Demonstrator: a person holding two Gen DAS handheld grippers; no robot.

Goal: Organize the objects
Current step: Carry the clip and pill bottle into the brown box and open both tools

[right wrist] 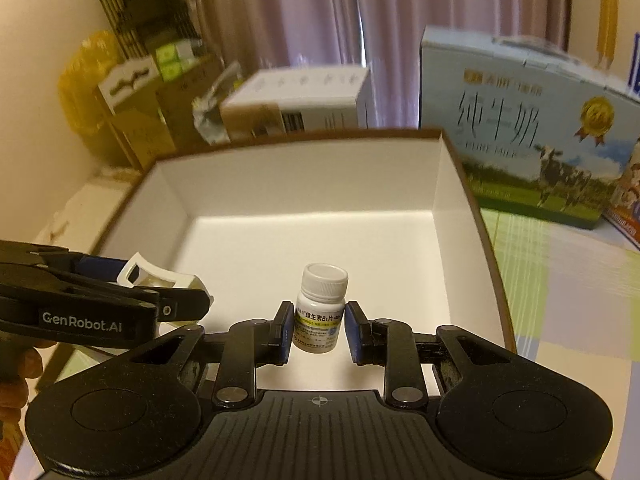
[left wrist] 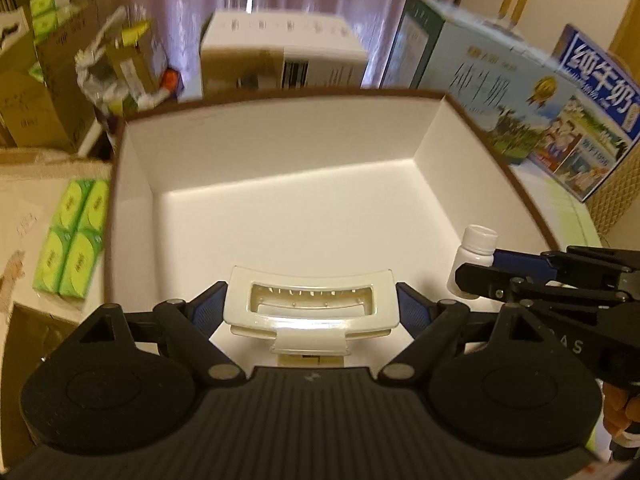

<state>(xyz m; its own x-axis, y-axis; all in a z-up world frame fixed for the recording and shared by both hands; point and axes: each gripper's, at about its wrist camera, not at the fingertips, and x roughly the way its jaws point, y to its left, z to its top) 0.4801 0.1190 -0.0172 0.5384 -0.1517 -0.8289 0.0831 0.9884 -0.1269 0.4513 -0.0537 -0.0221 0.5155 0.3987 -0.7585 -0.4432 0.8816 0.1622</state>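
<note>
**Two held items above an open white box**

- Left tool (left wrist: 312, 308): jaws spread wide, blue pads pressed against both ends of a cream plastic clip-like piece (left wrist: 310, 312). The piece hangs over the near edge of the box.
- Right tool (right wrist: 316, 330): jaws drawn narrow, clamped on a small white pill bottle (right wrist: 320, 306), upright, ribbed cap on top, printed label facing the camera. The bottle sits above the near part of the box floor, right of the cream piece.
- Box (right wrist: 304, 184): large, white inside, brown rim, nothing resting on its floor.
- Counter (right wrist: 560, 280): covered with a pale green checked cloth, right of the box.
- Milk cartons (right wrist: 520, 128): two printed cartons, far right, beside the box.
- Green packets (left wrist: 74, 236): a wrapped block of four, left of the box on a cardboard carton.
- White carton (left wrist: 280, 52): behind the box, before the curtain.
</note>
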